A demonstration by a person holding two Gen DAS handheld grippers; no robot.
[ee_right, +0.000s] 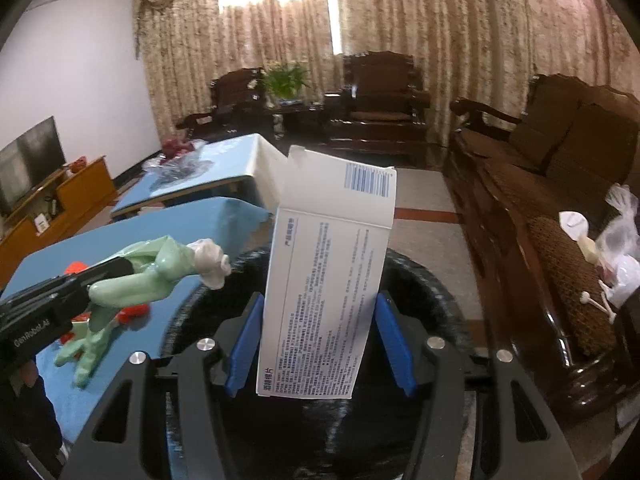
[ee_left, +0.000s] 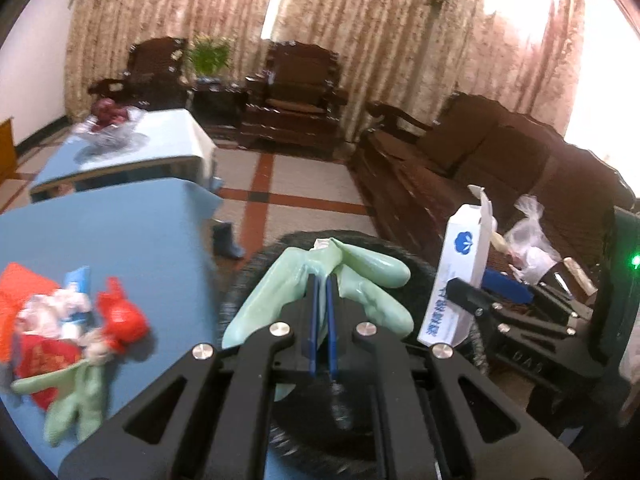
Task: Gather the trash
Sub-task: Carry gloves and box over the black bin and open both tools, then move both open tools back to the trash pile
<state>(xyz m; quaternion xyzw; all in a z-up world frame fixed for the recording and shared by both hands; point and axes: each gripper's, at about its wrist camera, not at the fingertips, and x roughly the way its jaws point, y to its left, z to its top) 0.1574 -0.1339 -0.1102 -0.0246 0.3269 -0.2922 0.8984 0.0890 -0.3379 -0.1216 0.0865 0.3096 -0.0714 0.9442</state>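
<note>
My left gripper (ee_left: 322, 280) is shut on a pale green rubber glove (ee_left: 360, 276), which hangs above a black round bin (ee_left: 256, 268) beside the blue table (ee_left: 120, 232). In the right wrist view the left gripper (ee_right: 120, 272) holds that glove (ee_right: 140, 284) with a white tissue wad (ee_right: 210, 266) at its end. My right gripper (ee_right: 320, 332) is shut on an upright white carton with blue print (ee_right: 332, 280), held over the bin (ee_right: 432, 284). The carton (ee_left: 460, 276) also shows in the left wrist view. More trash lies on the table: red wrappers (ee_left: 120, 316), crumpled paper and a second green glove (ee_left: 76, 400).
A dark wooden sofa (ee_right: 560, 184) runs along the right, with plastic bags (ee_right: 620, 240) and small items on its seat. A second blue table (ee_left: 160, 140) behind carries a glass bowl of red fruit (ee_left: 108, 120). Armchairs and a plant stand by the curtains; a TV cabinet (ee_right: 60, 200) is at left.
</note>
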